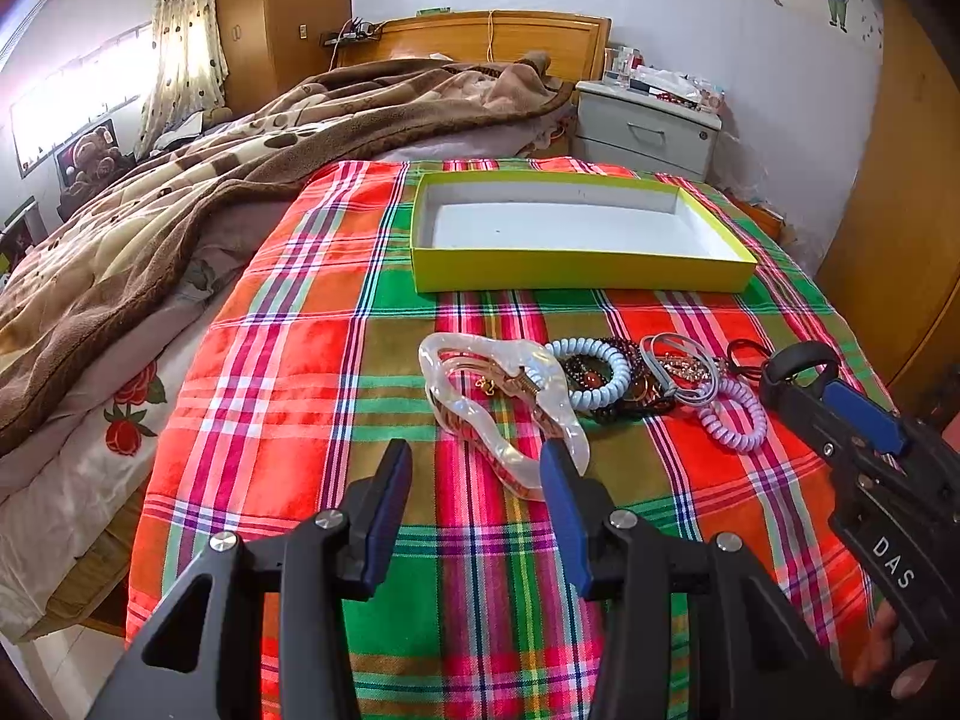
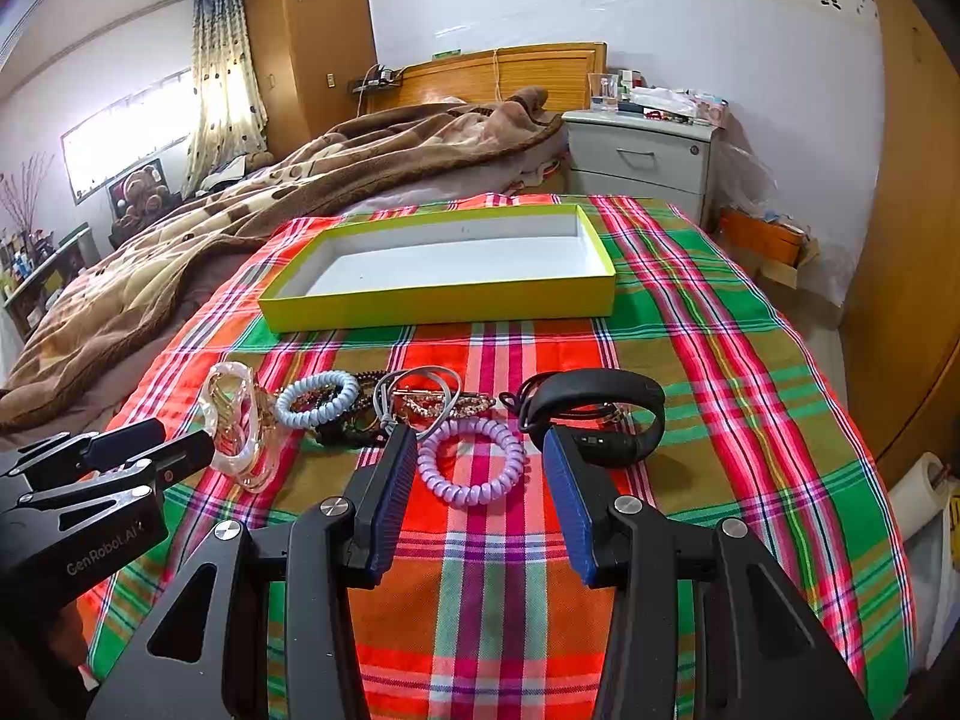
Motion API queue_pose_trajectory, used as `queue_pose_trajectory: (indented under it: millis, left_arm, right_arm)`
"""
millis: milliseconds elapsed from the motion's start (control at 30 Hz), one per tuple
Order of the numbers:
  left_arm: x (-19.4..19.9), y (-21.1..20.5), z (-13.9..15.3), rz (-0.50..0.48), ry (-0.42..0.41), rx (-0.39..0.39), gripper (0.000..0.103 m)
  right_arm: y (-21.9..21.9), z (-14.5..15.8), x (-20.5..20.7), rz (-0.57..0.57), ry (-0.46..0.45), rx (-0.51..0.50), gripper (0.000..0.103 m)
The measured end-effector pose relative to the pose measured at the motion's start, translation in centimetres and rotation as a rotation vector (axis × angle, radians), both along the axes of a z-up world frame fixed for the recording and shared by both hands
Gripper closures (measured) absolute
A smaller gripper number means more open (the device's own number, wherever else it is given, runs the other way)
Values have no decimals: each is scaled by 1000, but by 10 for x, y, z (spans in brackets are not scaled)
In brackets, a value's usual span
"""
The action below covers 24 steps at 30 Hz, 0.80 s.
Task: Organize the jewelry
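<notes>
While both spread wide, left tool (image 1: 474, 474) nears the hair claw (image 1: 504, 408); right tool (image 2: 480, 462) flanks the purple coil (image 2: 472, 461).

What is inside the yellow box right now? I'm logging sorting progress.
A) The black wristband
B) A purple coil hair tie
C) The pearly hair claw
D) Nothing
D: the yellow box shows only its bare white floor; all the pieces lie on the plaid cloth.

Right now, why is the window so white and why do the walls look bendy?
In both views the window is blown out by daylight, hiding what is outside; the fisheye lens curves the walls and darkens the corners; the box and the jewelry stay sharp.
</notes>
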<state>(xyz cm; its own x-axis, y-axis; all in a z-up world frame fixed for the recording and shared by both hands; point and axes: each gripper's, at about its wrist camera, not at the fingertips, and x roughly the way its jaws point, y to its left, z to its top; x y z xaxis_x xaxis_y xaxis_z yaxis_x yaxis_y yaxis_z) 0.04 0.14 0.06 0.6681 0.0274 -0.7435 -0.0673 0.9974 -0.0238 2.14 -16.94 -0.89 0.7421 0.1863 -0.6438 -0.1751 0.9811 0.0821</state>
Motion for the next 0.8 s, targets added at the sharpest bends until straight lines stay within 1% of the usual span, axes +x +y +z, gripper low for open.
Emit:
queue_pose_trajectory:
  millis: [333, 800]
  left_arm:
    - [1, 2, -1, -3, 11, -7, 57]
    - [0, 4, 0, 5, 5, -6, 57]
  right_arm:
    - [0, 0, 0, -1, 1, 1, 58]
    - [0, 0, -1, -1, -1, 1, 58]
